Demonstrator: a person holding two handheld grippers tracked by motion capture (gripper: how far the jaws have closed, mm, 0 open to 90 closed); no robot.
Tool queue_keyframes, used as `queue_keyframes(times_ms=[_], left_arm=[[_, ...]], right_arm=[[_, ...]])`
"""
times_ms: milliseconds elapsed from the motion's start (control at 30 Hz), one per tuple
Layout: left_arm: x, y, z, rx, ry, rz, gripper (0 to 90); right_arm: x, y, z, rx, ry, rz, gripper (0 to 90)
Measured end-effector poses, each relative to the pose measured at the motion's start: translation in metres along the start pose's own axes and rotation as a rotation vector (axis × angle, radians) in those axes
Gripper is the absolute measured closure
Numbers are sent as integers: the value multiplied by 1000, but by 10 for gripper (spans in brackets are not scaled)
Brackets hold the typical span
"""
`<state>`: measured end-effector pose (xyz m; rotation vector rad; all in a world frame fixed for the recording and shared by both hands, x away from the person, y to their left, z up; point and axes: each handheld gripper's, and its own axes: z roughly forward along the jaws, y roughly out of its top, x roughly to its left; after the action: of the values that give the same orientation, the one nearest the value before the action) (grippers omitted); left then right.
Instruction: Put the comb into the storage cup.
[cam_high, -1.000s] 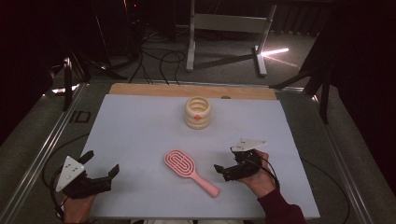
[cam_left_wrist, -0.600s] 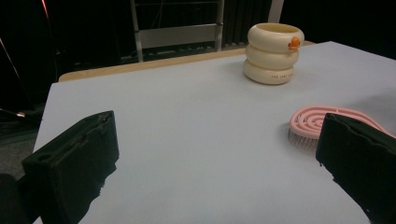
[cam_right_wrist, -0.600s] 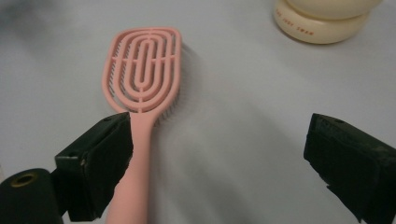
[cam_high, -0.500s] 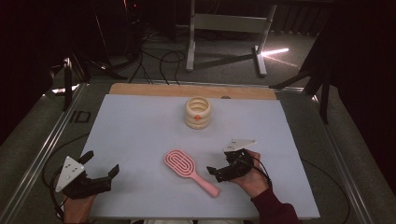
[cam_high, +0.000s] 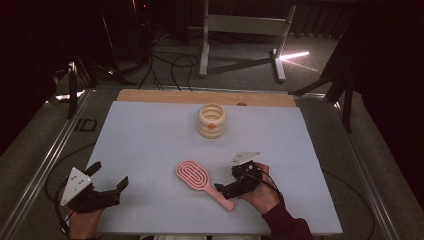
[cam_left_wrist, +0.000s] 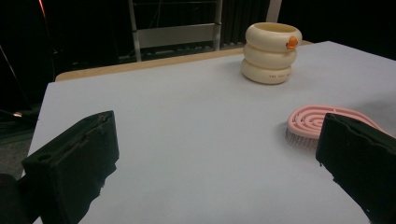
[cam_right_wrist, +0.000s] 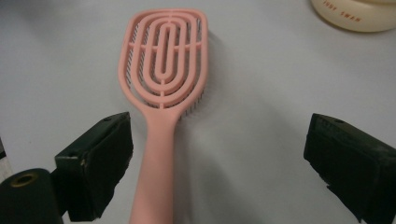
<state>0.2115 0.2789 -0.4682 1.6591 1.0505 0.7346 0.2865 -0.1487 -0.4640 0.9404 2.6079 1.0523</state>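
Pink hairbrush (cam_high: 200, 181) flat on white table mat (cam_high: 150, 135), bristles down, near front edge, handle toward right gripper (cam_high: 231, 188). Right gripper jaws spread wide, straddling handle, left jaw close beside it, no contact visible; grasp not yet made. Left gripper (cam_high: 107, 186) parked at front left corner, jaws apart, empty, well apart from brush. Cream ringed holder (cam_high: 212, 120) upright farther back, likely destination. Judged early stage: approach done; closing, lifting, placing all left.

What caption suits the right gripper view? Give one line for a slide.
Open right gripper straddling the pink hairbrush handle, jaws apart.
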Motion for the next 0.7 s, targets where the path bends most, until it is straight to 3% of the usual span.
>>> queue_keyframes(times_ms=[700], left_arm=[[1,-1,-1,-1,3,-5,0]], right_arm=[[20,9,27,105,15,-18,83]])
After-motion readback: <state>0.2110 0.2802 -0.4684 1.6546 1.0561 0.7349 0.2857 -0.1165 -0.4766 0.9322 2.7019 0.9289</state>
